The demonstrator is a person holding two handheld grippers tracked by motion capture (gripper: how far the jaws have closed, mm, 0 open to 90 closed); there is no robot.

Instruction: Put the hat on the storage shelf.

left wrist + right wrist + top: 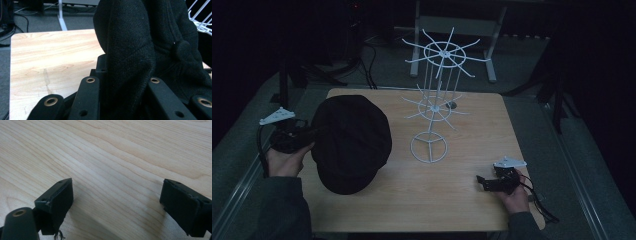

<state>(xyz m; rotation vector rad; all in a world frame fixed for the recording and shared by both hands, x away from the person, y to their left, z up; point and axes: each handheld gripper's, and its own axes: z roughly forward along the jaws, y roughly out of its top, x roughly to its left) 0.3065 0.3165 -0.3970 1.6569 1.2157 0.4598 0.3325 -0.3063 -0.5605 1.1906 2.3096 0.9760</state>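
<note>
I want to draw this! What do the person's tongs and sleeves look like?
Both tongs, left and right, are black with blocky jaws, brass-ringed holes, a pale three-cornered plate on top and a trailing black cable. The sleeves are dark grey.

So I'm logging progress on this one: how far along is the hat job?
Done: the left gripper is shut on the edge of the black hat, as its own view shows the fabric pinched between the jaws. In hand: the hat seems partly raised off the wooden table. Left: probably hanging it on the white wire rack, whose prongs are bare. The right gripper rests open over the table.
</note>
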